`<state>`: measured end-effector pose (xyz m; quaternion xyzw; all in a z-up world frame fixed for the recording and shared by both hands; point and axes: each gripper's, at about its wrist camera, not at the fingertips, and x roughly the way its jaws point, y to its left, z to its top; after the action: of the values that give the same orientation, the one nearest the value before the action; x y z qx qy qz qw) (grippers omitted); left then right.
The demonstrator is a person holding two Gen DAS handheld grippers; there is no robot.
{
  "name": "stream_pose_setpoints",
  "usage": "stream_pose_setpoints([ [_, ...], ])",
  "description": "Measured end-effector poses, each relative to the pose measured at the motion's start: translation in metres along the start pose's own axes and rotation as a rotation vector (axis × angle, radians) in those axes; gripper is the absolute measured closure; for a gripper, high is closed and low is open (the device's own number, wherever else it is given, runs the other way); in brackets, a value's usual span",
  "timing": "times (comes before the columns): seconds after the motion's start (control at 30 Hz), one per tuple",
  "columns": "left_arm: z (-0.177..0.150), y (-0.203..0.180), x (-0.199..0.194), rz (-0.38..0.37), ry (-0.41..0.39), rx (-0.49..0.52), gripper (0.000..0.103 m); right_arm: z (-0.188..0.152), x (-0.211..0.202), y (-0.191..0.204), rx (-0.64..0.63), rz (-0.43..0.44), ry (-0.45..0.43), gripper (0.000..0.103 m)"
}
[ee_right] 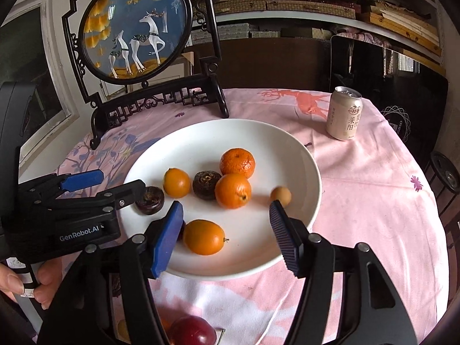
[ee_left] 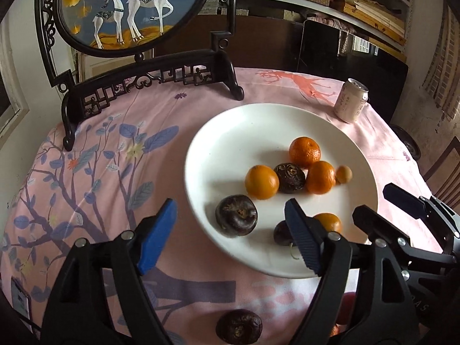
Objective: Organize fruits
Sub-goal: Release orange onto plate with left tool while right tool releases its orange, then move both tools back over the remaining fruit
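A white plate (ee_left: 230,143) (ee_right: 302,155) holds several oranges (ee_left: 304,151) (ee_right: 237,163), dark purple fruits (ee_left: 236,215) (ee_right: 205,185) and a small tan fruit (ee_left: 343,174) (ee_right: 280,195). My left gripper (ee_left: 230,215) is open and empty above the plate's near left rim. My right gripper (ee_right: 227,221) is open and empty over an orange (ee_right: 204,237) at the plate's near side. A dark purple fruit (ee_left: 239,327) lies on the cloth below the plate. A red fruit (ee_right: 192,332) lies near the bottom edge.
A drink can (ee_left: 350,104) (ee_right: 344,113) stands at the back right. A dark wooden stand with a round deer picture (ee_left: 149,80) (ee_right: 161,100) stands at the back left. The pink patterned cloth (ee_left: 86,172) covers the table. Shelves are behind.
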<state>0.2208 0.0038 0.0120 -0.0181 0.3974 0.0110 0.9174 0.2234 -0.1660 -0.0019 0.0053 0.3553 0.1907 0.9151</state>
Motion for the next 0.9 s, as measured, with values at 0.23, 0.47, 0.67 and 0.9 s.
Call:
stream_pose_setpoints([
  [0.23, -0.025, 0.0, -0.028, 0.002, -0.015, 0.034, 0.018, -0.023, -0.024, 0.007, -0.027, -0.018, 0.019, 0.04],
  [0.47, -0.056, 0.002, -0.051, 0.019, -0.021, 0.078, 0.014, -0.057, -0.054, 0.02, -0.059, -0.033, 0.036, 0.04],
  [0.67, -0.091, 0.01, -0.057, -0.011, 0.033, 0.075, 0.014, -0.093, -0.08, 0.027, -0.03, 0.03, 0.072, 0.04],
  [0.9, -0.114, 0.016, -0.056, -0.001, 0.048, 0.088, 0.014, -0.131, -0.101, 0.033, -0.016, 0.053, 0.133, 0.04],
])
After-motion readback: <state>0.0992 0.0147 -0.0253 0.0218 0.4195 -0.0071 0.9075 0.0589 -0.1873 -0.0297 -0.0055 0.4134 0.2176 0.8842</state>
